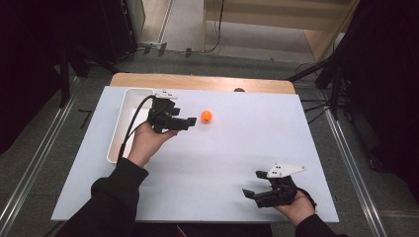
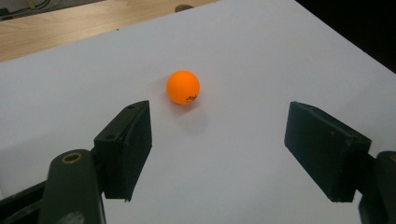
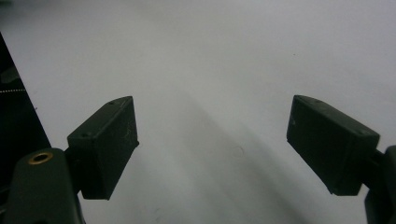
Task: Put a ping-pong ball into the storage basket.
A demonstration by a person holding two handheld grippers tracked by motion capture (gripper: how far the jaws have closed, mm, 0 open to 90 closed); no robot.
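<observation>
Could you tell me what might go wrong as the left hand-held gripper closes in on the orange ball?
The orange ball lies loose on the smooth white table, just beyond the open left hand-held gripper and nearer one jaw, so that jaw might nudge it and send it rolling. Round and small, it could also squirt out if the pads close off-centre.

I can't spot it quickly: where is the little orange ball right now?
In the high view the orange ball lies on the white table, just ahead of the open left claw.

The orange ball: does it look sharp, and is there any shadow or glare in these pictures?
In the left gripper view the orange ball is sharp, with a soft shadow on the white sheet; in the high view it is small and slightly soft; the right gripper view looks dim and grey, without glare.
</observation>
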